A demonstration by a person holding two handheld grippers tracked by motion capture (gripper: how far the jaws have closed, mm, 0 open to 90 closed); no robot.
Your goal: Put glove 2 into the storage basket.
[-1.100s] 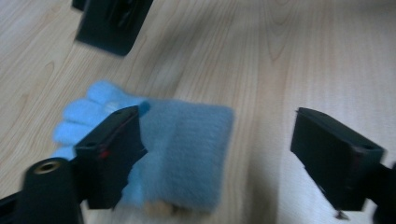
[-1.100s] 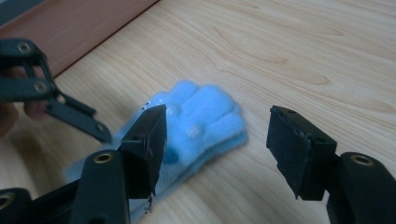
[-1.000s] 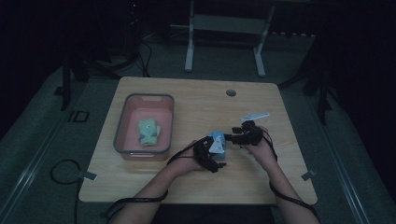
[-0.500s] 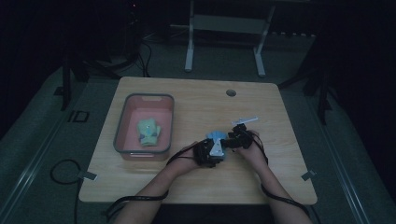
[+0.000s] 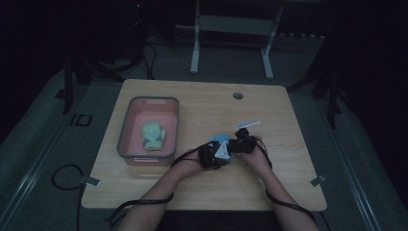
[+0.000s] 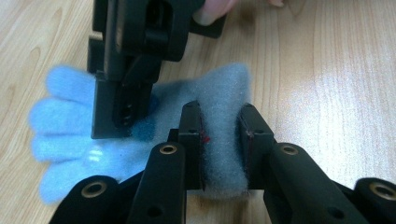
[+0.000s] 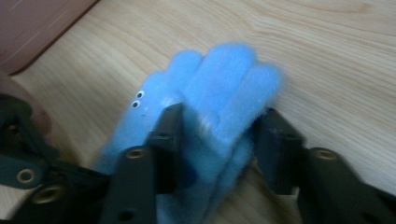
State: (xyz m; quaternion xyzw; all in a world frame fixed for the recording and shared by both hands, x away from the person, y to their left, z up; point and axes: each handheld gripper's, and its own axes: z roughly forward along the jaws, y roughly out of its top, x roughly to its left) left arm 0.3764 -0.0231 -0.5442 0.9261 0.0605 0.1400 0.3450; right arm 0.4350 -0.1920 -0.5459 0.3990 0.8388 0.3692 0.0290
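High view dim and murky; close gripper views bright, softly blurred.

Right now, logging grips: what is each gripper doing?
Left gripper: shut on the blue glove.
Right gripper: jaws just been closing around the glove's fingers.

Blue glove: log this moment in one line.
left gripper: shut on blue glove | right gripper: jaws closing around glove fingers | red bin: holds green glove

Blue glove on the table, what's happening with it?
A person works a fuzzy blue glove on the wooden table with two claws. The left claw is pinched shut on its cuff end. The right claw has just been closing around the finger end. A greenish glove already lies in the pink bin.
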